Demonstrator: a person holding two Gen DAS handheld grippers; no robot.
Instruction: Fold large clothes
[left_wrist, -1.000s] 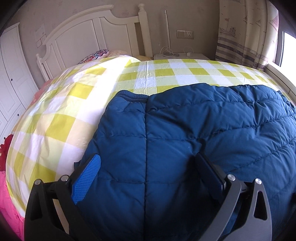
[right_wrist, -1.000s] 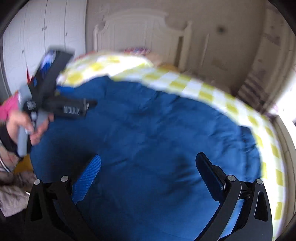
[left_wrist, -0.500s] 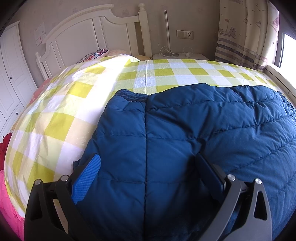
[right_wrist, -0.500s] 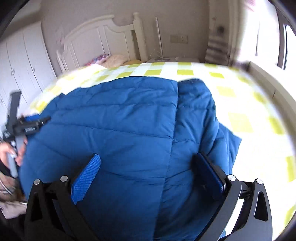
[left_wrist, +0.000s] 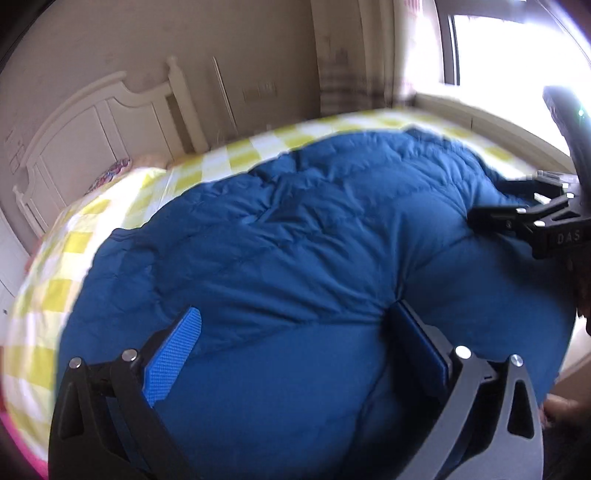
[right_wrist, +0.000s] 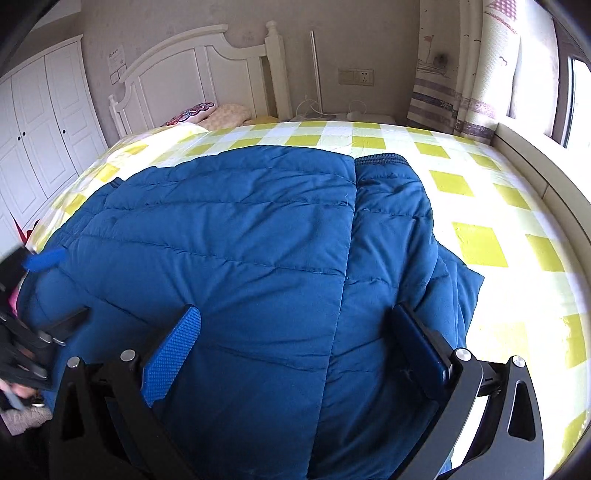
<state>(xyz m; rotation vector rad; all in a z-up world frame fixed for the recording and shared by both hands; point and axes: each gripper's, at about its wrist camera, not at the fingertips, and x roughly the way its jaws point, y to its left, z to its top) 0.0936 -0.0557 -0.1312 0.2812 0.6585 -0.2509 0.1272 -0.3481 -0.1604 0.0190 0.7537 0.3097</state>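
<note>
A large blue quilted jacket (left_wrist: 295, 236) lies spread on a bed with a yellow-and-white checked sheet (left_wrist: 74, 243). My left gripper (left_wrist: 295, 347) hovers open over the jacket's near part, with nothing between its blue pads. The left wrist view is blurred. My right gripper (right_wrist: 295, 350) is also open over the jacket (right_wrist: 229, 236), near a seam where the ribbed-cuff sleeve (right_wrist: 391, 206) lies folded along the right side. The right gripper (left_wrist: 532, 221) shows at the right edge of the left wrist view. The left gripper (right_wrist: 37, 325) appears at the left edge of the right wrist view.
A white headboard (right_wrist: 192, 74) and pillows (right_wrist: 210, 112) are at the far end. White wardrobe doors (right_wrist: 40, 122) stand on the left. A curtain (right_wrist: 461, 66) and bright window (right_wrist: 576, 96) are on the right. Bare checked sheet (right_wrist: 498, 206) stretches right of the jacket.
The left wrist view has swung right and gone blurred, now taking in the right gripper. The right wrist view has steadied facing the headboard. Both grippers stay open.
</note>
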